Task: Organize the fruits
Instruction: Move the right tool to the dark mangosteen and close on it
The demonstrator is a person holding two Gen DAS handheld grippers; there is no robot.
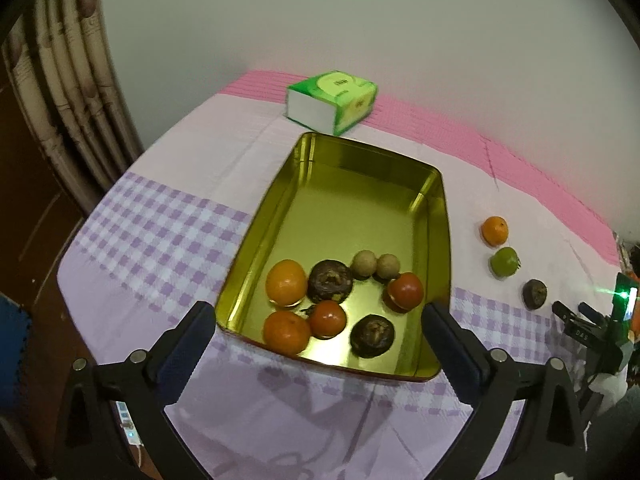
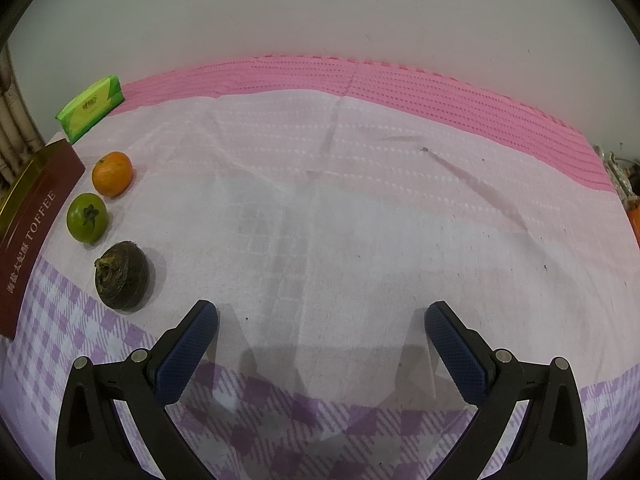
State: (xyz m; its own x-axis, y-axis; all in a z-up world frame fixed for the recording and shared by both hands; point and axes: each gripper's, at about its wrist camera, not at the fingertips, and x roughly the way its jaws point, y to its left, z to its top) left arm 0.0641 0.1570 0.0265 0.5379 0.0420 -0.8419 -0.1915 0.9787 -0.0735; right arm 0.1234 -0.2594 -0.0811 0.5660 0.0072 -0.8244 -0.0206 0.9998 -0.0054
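A gold tin tray (image 1: 352,208) holds several fruits at its near end: two oranges (image 1: 286,282), two red tomatoes (image 1: 406,290), two dark brown fruits (image 1: 330,280) and two small tan fruits (image 1: 364,264). My left gripper (image 1: 320,320) is open and empty above the tray's near edge. On the cloth right of the tray lie an orange (image 2: 112,173), a green fruit (image 2: 87,217) and a dark brown fruit (image 2: 121,275) in a row. My right gripper (image 2: 322,320) is open and empty, to the right of that row. The right gripper also shows in the left wrist view (image 1: 576,316).
A green tissue pack (image 1: 332,100) stands behind the tray near the wall. The tray's dark red side (image 2: 30,236) reads TOFFEE. The table has a lilac checked cloth (image 2: 360,220) over a pink mat (image 2: 440,84). A curtain (image 1: 60,92) hangs at left.
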